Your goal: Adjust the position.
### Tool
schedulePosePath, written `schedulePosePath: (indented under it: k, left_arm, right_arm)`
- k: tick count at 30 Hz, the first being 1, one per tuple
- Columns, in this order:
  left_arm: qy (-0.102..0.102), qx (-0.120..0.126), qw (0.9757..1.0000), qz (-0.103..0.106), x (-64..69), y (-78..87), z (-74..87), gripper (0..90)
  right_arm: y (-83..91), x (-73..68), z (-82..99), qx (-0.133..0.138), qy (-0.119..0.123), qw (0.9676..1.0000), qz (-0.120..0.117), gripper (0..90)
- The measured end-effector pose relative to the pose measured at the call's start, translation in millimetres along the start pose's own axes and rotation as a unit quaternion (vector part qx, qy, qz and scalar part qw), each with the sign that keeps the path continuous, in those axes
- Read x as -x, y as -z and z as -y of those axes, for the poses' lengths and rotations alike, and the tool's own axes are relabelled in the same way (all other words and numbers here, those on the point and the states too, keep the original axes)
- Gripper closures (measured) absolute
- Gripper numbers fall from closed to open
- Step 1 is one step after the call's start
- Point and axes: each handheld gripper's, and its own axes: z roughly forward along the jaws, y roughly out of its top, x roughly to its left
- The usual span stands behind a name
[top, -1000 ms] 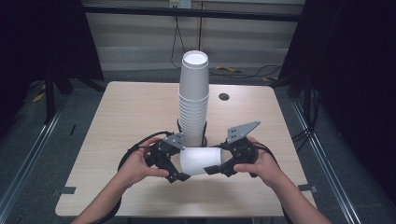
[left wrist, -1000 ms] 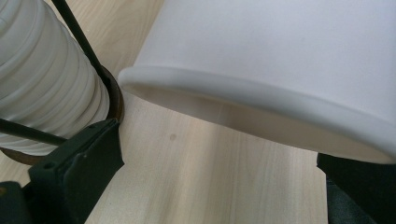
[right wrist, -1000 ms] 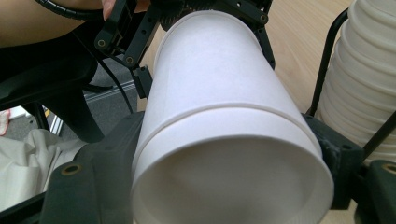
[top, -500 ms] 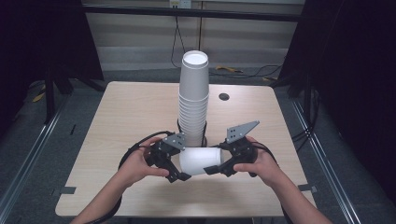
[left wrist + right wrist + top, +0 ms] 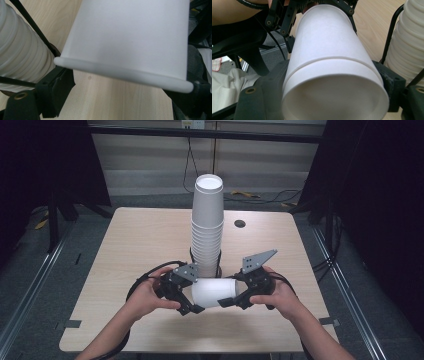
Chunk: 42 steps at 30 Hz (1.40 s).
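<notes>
A white paper cup (image 5: 214, 291) lies on its side just above the table, held between both grippers. My left gripper (image 5: 192, 300) sits at its rimmed mouth end. Its jaws have just been closing, and in the left gripper view (image 5: 125, 87) they now press on the cup's rolled rim (image 5: 120, 72) from both sides. My right gripper (image 5: 230, 299) is shut on the cup's base end, which looms large in the right gripper view (image 5: 327, 95). A ridge runs around the cup (image 5: 329, 45) part way along it.
A tall stack of white cups (image 5: 207, 230) stands upright in a black wire holder (image 5: 389, 37) just behind the grippers, at the table's (image 5: 125, 245) middle. A small dark disc (image 5: 240, 223) lies at the far side. Cables loop behind the left hand.
The left gripper's jaws have drawn in onto the cup's rim. Both hands and the cup have stayed in place.
</notes>
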Motion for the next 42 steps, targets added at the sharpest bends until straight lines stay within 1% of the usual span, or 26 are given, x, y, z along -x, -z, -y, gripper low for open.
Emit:
schedulePosePath:
  k: [5, 7, 15, 16, 20, 21, 23, 26, 27, 28, 29, 30, 31, 32, 33, 34, 35, 36, 37, 38, 39, 40, 41, 42]
  left_arm:
    - [0.003, -0.008, 1.0, 0.0, 0.4, 2.4, -0.2, 15.6]
    - [-0.003, -0.015, 0.9999, -0.006, 1.5, 3.2, -0.8, 16.4]
    - [-0.005, -0.025, 0.9996, -0.008, 2.9, 4.8, -2.4, 17.4]
    - [-0.005, -0.031, 0.9995, -0.011, 3.6, 5.4, -3.5, 17.6]
    - [-0.006, -0.037, 0.9992, -0.012, 3.9, 5.7, -5.1, 17.9]
    - [-0.006, -0.042, 0.999, -0.015, 4.9, 5.0, -6.1, 17.8]
    - [-0.011, -0.05, 0.9985, -0.017, 5.2, 4.8, -7.3, 17.8]
    - [-0.007, -0.053, 0.9984, -0.019, 6.3, 4.7, -8.2, 17.8]
    - [-0.012, -0.06, 0.9979, -0.021, 6.3, 5.5, -9.1, 17.7]
    - [-0.011, -0.066, 0.9975, -0.025, 6.7, 5.8, -9.7, 17.8]
    - [-0.011, -0.076, 0.9965, -0.033, 6.8, 6.2, -10.6, 17.7]
    - [-0.011, -0.076, 0.9965, -0.033, 6.8, 6.2, -10.6, 17.7]
    - [-0.013, -0.093, 0.9947, -0.042, 7.5, 5.9, -11.5, 17.6]
    - [-0.013, -0.093, 0.9947, -0.042, 7.5, 5.9, -11.5, 17.6]
    - [-0.012, -0.105, 0.9933, -0.046, 8.0, 4.9, -12.2, 17.5]
    - [-0.012, -0.105, 0.9933, -0.046, 8.0, 4.9, -12.2, 17.5]
    - [-0.007, -0.111, 0.9926, -0.048, 9.4, 3.9, -13.2, 17.4]
    - [-0.007, -0.111, 0.9926, -0.048, 9.4, 3.9, -13.2, 17.4]
    - [-0.009, -0.123, 0.991, -0.053, 10.0, 2.9, -15.3, 17.3]
    - [-0.009, -0.123, 0.991, -0.053, 10.0, 2.9, -15.3, 17.2]
    - [-0.011, -0.142, 0.9882, -0.056, 11.1, 0.8, -17.7, 17.2]
    - [-0.011, -0.146, 0.9877, -0.056, 12.0, -0.8, -18.6, 17.1]
    - [-0.022, -0.16, 0.9856, -0.052, 11.5, -0.8, -20.5, 17.0]
    - [-0.026, -0.165, 0.9844, -0.053, 12.1, -1.9, -22.0, 17.0]
  right_arm:
    - [-1.4, 0.0, 0.8, 0.002, -0.002, 1.0, -0.002, 24.9]
    - [-2.8, -0.3, 0.6, -0.003, 0.001, 1.0, -0.002, 24.9]
    - [-4.5, -0.3, 1.7, -0.007, 0.001, 1.0, -0.006, 24.7]
    - [-4.7, -0.3, 1.9, -0.007, 0.0, 1.0, -0.007, 24.8]
    - [-4.9, 0.0, 2.5, -0.006, -0.001, 0.9999, -0.008, 24.6]
    - [-5.4, -0.1, 2.9, -0.007, -0.001, 1.0, -0.006, 24.3]
    - [-6.4, -0.5, 3.5, -0.01, -0.001, 0.9999, -0.005, 24.1]
    - [-7.0, -0.6, 4.1, -0.011, -0.001, 0.9999, -0.005, 23.8]
    - [-7.1, -0.6, 4.3, -0.01, -0.001, 0.9999, -0.005, 23.8]
    - [-7.0, -0.9, 4.4, -0.012, -0.001, 0.9999, -0.005, 22.5]
    - [-7.0, -1.5, 3.9, -0.017, 0.004, 0.9998, 0.005, 18.8]
    - [-7.0, -1.5, 3.9, -0.017, 0.004, 0.9998, 0.005, 18.8]
    - [-5.9, -3.1, 2.2, -0.026, 0.011, 0.9995, 0.014, 17.9]
    - [-5.5, -3.9, 0.8, -0.034, 0.019, 0.999, 0.022, 16.7]
    - [-4.9, -5.2, -0.7, -0.04, 0.021, 0.9987, 0.024, 16.0]
    - [-4.9, -5.2, -0.7, -0.04, 0.021, 0.9987, 0.024, 16.0]
    - [-3.7, -6.6, -4.2, -0.048, 0.028, 0.9981, 0.027, 15.5]
    - [-3.5, -8.1, -6.2, -0.059, 0.038, 0.9968, 0.039, 15.0]
    - [-3.9, -9.8, -8.1, -0.074, 0.045, 0.9952, 0.047, 13.9]
    - [-3.9, -9.8, -8.1, -0.074, 0.045, 0.9952, 0.047, 13.9]
    - [-6.6, -13.0, -11.7, -0.1, 0.053, 0.9923, 0.051, 13.7]
    - [-8.3, -15.1, -13.6, -0.117, 0.057, 0.9899, 0.056, 13.8]
    - [-10.4, -16.8, -15.6, -0.132, 0.067, 0.9872, 0.06, 13.8]
    - [-12.3, -18.3, -17.4, -0.146, 0.07, 0.985, 0.06, 13.7]
